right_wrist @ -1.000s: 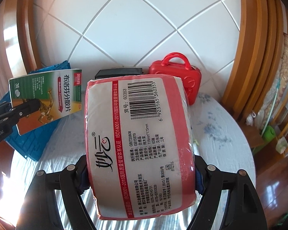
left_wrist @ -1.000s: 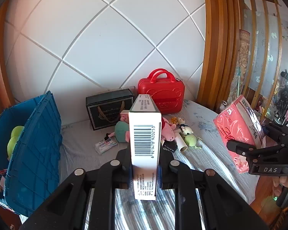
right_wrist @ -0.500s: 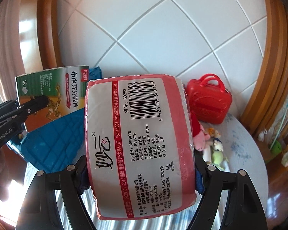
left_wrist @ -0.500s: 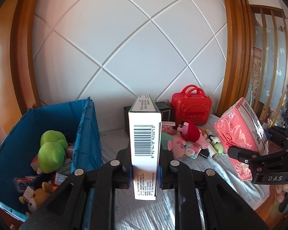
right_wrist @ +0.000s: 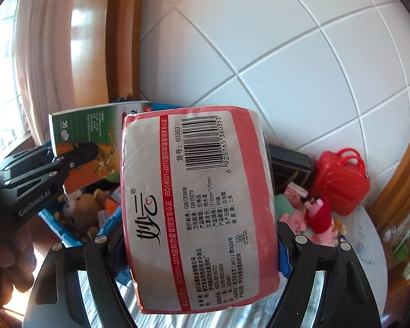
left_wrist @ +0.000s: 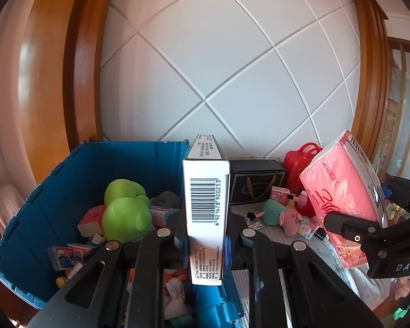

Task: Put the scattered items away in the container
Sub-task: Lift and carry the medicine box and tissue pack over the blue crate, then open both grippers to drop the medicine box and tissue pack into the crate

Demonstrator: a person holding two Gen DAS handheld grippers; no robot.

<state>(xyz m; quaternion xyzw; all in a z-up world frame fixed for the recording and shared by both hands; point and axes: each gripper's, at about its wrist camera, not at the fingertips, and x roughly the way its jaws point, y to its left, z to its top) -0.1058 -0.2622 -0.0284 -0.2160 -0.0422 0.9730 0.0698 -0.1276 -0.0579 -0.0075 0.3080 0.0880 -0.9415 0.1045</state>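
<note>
Left tongs (left_wrist: 206, 242) clamp the medicine box (left_wrist: 206, 213) upright over the blue crate's (left_wrist: 41, 196) right wall; carry it further inward before releasing. Right tongs (right_wrist: 202, 248) grip the pink tissue pack (right_wrist: 199, 207), beside the crate.

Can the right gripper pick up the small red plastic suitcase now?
Probably not: the right gripper is shut on the pink tissue pack, so its jaws are full. The red suitcase stands beyond, untouched.

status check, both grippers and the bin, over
Left gripper shut on medicine box, over blue bin. Right gripper shut on tissue pack, beside the bin. Nothing blocking; plush toys remain on bed.
</note>
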